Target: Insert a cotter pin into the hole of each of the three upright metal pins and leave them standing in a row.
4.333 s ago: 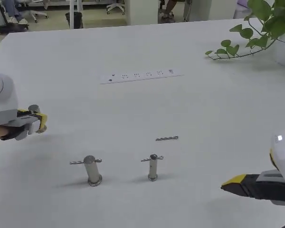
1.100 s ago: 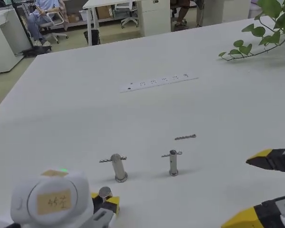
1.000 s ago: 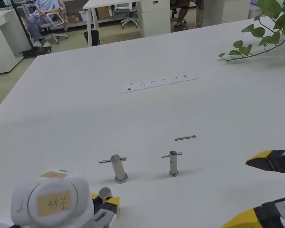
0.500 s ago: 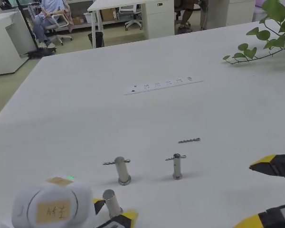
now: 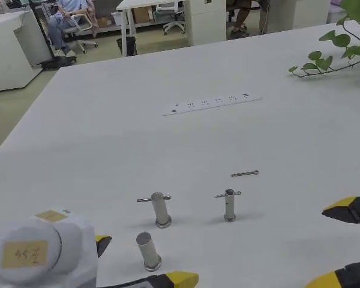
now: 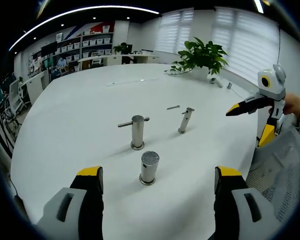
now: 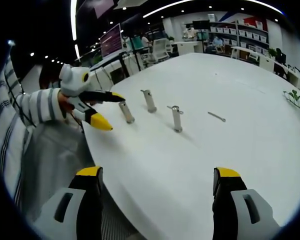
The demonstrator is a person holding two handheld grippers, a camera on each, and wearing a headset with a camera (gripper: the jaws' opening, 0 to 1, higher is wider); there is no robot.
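Two upright metal pins with cotter pins through them stand side by side: the thicker one and the thinner one. A third, bare pin stands upright just in front of the thicker one. My left gripper is open, its jaws wide on either side of the bare pin and clear of it. A loose cotter pin lies flat behind the thinner pin. My right gripper is open and empty at the right.
A white power strip lies flat farther back on the white table. A potted plant trails leaves at the far right corner. Beyond the table's far edge are a seated person and cabinets.
My left gripper brought the bare pin from the left to the front of the thicker pin, stood it upright and opened off it. The head camera shifted slightly.
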